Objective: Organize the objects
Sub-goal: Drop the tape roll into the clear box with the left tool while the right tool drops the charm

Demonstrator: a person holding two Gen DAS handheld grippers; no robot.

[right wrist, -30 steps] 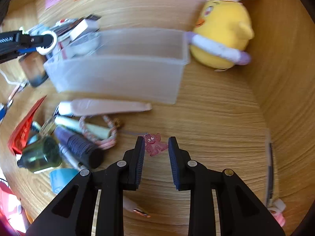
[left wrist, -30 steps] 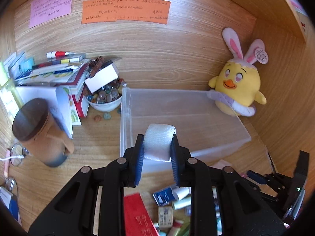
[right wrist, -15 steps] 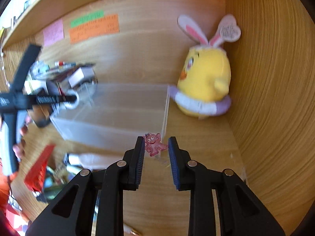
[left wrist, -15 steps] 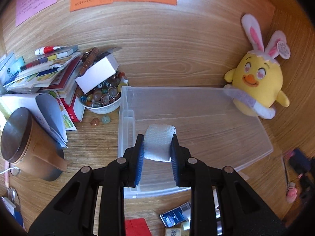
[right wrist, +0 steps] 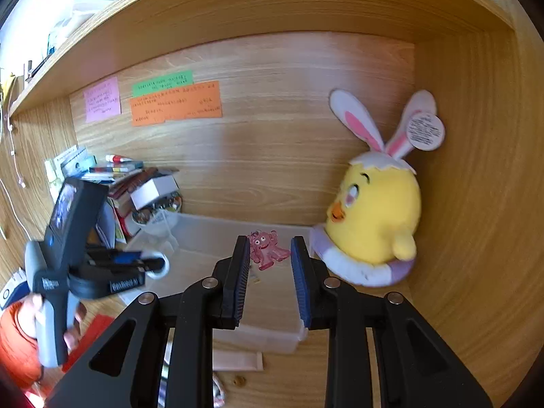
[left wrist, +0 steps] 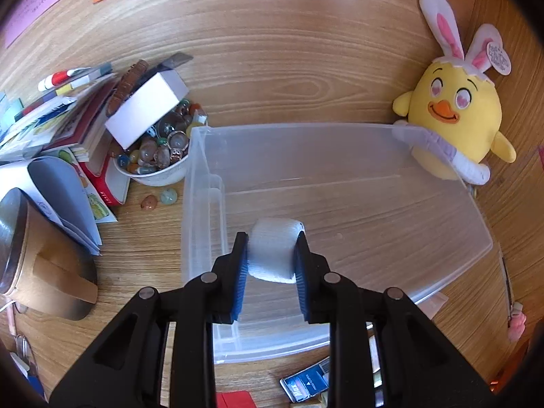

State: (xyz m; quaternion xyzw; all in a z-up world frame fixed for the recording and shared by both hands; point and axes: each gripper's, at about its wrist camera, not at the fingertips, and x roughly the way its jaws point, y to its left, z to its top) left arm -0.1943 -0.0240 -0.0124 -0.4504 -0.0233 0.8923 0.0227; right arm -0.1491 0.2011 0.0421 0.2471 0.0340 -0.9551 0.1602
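My left gripper point(left wrist: 272, 255) is shut on a white tape roll point(left wrist: 273, 250) and holds it over the left part of a clear plastic bin point(left wrist: 340, 129) that holds nothing else I can see. My right gripper point(right wrist: 268, 258) is shut on a small pink transparent figure charm point(right wrist: 267, 248) and holds it above the bin's right end point(right wrist: 258, 336). The left gripper with its roll point(right wrist: 159, 267) also shows in the right wrist view, at the bin's left end.
A yellow chick plush point(left wrist: 452, 115) with bunny ears sits against the bin's right end. A white bowl of beads point(left wrist: 153, 156), a stack of books point(left wrist: 57, 115) and a brown cup point(left wrist: 40, 258) stand left of the bin. Small items point(left wrist: 306, 384) lie in front of it. Sticky notes point(right wrist: 176, 102) hang on the back wall.
My left gripper moved forward with the roll until it is over the bin. My right gripper lifted the pink charm off the desk and carried it up over the bin's right end.
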